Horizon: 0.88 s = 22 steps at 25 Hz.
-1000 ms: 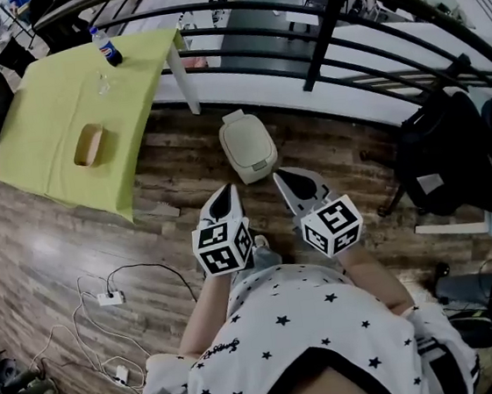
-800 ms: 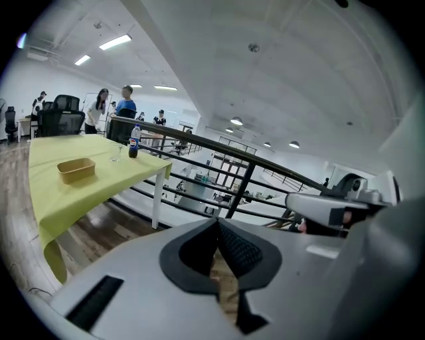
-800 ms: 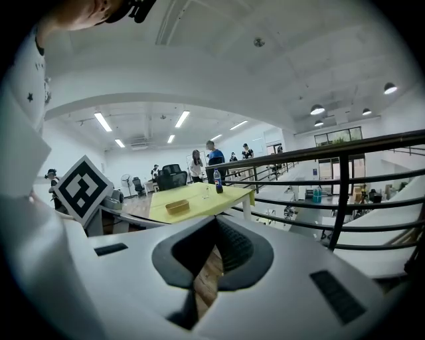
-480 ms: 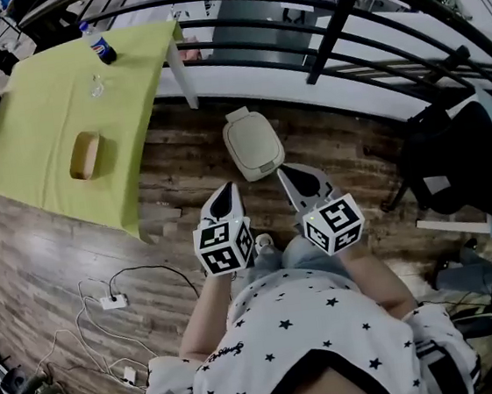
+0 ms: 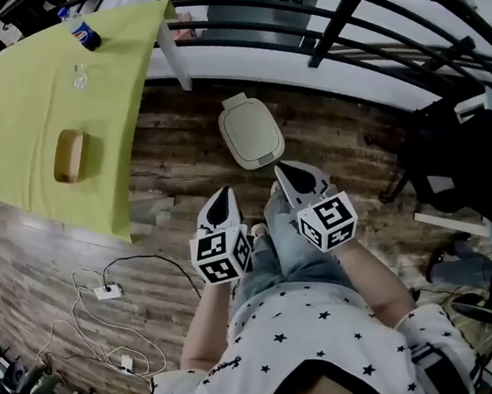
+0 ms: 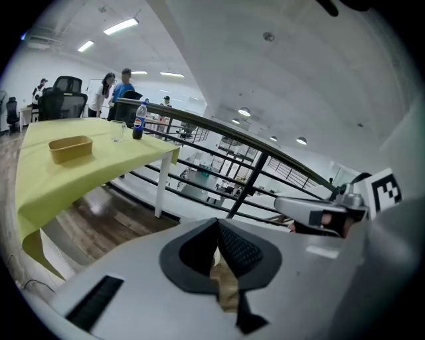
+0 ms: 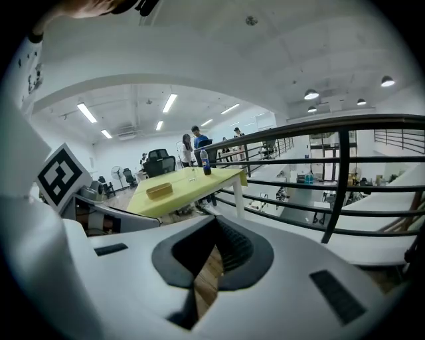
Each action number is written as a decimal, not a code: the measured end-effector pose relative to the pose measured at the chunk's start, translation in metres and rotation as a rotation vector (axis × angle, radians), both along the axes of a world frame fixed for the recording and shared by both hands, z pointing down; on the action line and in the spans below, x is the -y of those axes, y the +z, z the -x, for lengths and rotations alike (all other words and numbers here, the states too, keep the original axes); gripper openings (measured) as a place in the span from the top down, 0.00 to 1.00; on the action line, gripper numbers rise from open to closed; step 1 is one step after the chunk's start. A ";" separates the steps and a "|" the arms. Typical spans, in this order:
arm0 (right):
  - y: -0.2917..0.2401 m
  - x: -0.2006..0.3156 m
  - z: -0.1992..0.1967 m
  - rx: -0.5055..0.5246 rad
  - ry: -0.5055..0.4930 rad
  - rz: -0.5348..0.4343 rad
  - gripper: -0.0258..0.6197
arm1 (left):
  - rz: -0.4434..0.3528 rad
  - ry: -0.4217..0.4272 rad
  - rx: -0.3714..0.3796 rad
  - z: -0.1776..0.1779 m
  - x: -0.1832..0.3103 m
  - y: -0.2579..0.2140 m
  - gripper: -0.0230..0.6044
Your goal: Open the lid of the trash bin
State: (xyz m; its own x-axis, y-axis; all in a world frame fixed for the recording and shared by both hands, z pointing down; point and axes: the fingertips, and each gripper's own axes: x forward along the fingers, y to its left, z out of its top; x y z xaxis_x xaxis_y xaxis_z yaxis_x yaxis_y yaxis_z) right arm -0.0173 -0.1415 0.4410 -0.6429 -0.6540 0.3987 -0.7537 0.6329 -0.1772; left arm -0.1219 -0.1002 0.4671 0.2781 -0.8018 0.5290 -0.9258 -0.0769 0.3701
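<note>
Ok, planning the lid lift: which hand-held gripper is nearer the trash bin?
Right. The right hand-held gripper sits just short of the trash bin; the left hand-held gripper is farther back and leftward.

Cream trash bin (image 5: pixel 250 134), yellow-green tablecloth (image 5: pixel 16 112), brown plank floor (image 5: pixel 180 159), white shirt (image 5: pixel 306 339) with black stars

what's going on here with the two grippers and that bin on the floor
A person stands over a small trash bin on the wooden floor by the railing, with a gripper in each hand. The left gripper and right gripper are held close to the person's body, short of the bin and touching nothing. Both have their jaws together and empty. The bin's lid looks closed, so the opening has not begun.
</note>
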 end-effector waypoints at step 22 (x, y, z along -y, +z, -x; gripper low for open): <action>0.202 0.072 -0.013 -0.167 -0.021 0.206 0.97 | 0.174 -0.046 0.007 0.005 0.063 0.132 0.95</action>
State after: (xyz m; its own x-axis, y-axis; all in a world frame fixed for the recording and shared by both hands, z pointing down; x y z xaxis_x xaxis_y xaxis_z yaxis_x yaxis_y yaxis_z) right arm -0.0046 -0.2133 0.6427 -0.5698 -0.5351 0.6237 -0.7703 0.6121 -0.1786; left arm -0.1265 -0.1635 0.5993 0.2390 -0.7101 0.6623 -0.9294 0.0302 0.3678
